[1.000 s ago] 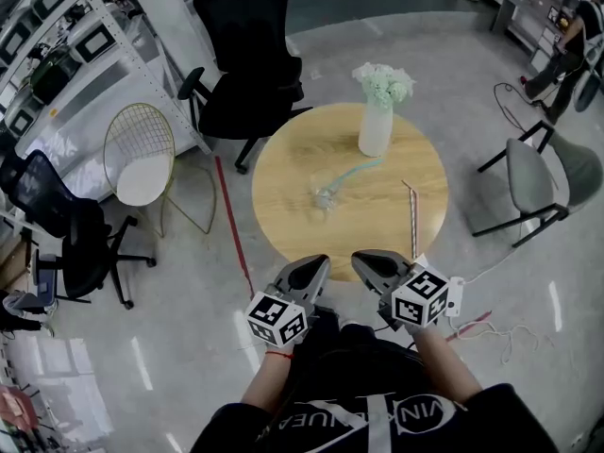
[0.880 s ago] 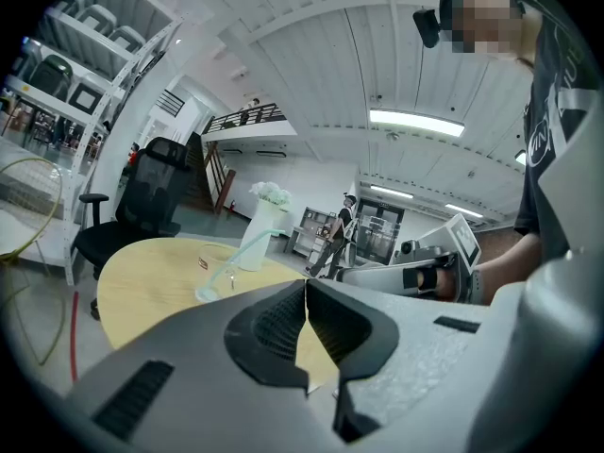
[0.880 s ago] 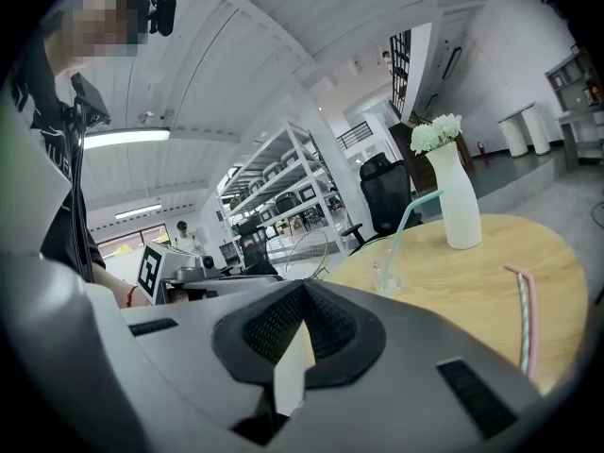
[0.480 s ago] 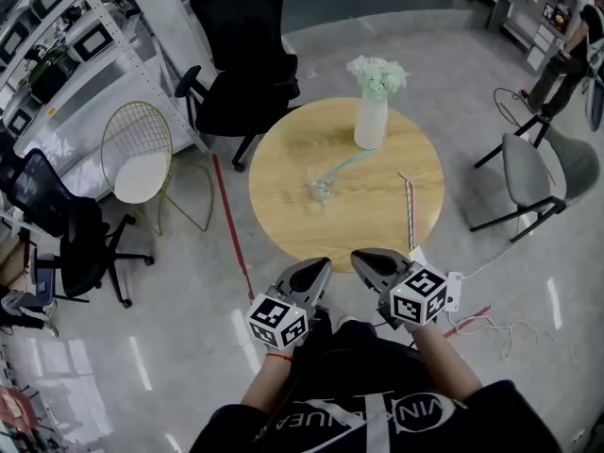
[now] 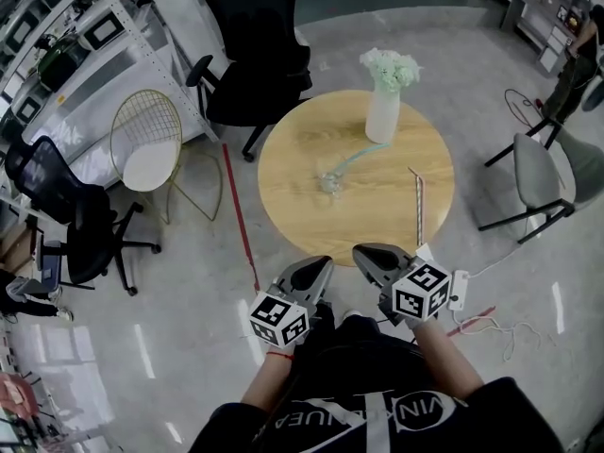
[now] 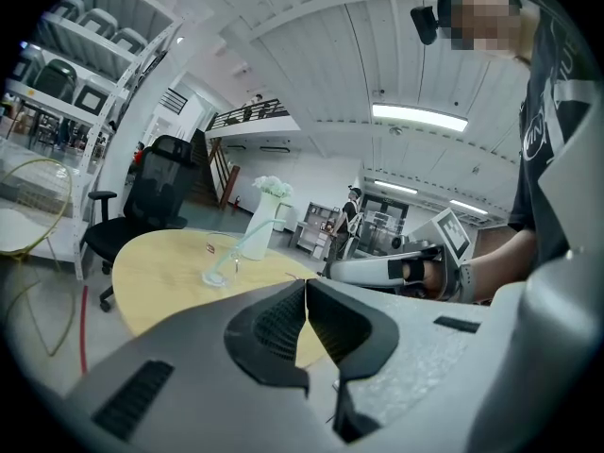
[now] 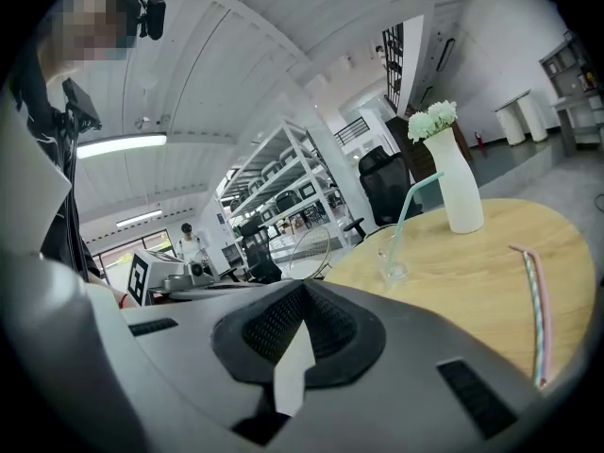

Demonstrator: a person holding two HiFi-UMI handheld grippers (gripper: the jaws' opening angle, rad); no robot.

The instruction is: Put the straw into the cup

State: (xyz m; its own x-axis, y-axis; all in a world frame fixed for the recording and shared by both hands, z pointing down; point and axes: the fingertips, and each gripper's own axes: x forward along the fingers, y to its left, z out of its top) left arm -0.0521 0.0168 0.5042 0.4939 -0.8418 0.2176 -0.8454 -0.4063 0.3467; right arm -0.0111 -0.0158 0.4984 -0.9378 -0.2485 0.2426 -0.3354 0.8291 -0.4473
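On the round wooden table (image 5: 293,210) stands a clear cup (image 5: 327,183) (image 6: 218,271) (image 7: 389,259) holding a teal straw (image 5: 359,159) (image 7: 409,213) that leans toward the vase. A second, striped straw (image 5: 419,199) (image 7: 537,295) lies flat near the table's right edge. My left gripper (image 5: 324,262) (image 6: 306,284) and right gripper (image 5: 360,251) (image 7: 302,286) hang side by side short of the table's near edge, close to my body. Both are shut with nothing between the jaws.
A white vase of pale flowers (image 5: 382,111) (image 7: 455,192) stands at the table's far side. A black office chair (image 5: 260,59) and a grey chair (image 5: 543,173) flank the table. A gold wire chair (image 5: 151,149) and shelving are at left; cables (image 5: 481,324) lie on the floor.
The head view has shifted a little, so the table sits slightly higher and to the right. Both grippers stay shut in the same place near my body.
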